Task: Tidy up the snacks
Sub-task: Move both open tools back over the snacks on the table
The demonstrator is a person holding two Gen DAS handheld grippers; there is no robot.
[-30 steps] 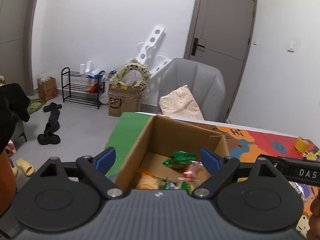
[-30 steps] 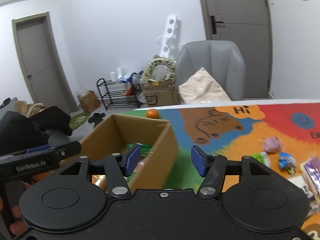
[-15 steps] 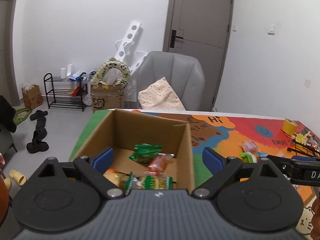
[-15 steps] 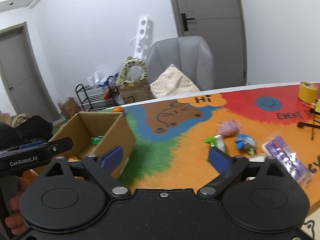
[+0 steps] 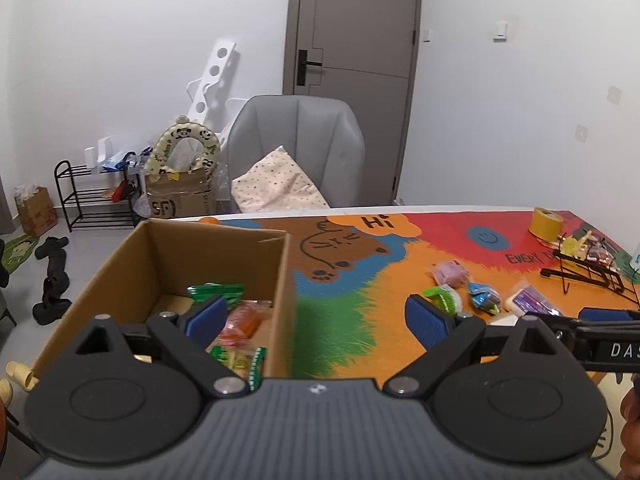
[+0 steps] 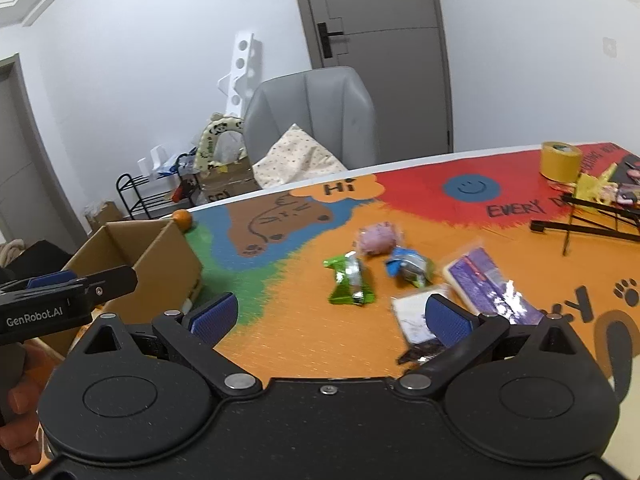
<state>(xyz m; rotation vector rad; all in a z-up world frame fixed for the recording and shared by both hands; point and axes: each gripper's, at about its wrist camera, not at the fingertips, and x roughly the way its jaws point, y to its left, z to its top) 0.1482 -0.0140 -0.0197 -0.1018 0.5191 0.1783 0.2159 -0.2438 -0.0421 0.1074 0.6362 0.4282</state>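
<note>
Here the left gripper had its blue fingers spread wide with nothing between them. It hung over the near right side of the cardboard box, which sat on the colorful table. Inside the box lay a green snack bag, an orange snack bag and a green striped packet.

The right gripper was wide open too, and it held nothing. It hung above the orange part of the table, to the right of the box. Just ahead of it lay the loose snacks: a green packet, a pink round snack, a blue packet, a purple packet and a white packet touching the right finger in the view. The pink, green and blue ones lay close together.

A small orange sat behind the box, near the far edge. A yellow tape roll stood far to the right, beside a black wire stand. A hand held the left gripper's handle.
</note>
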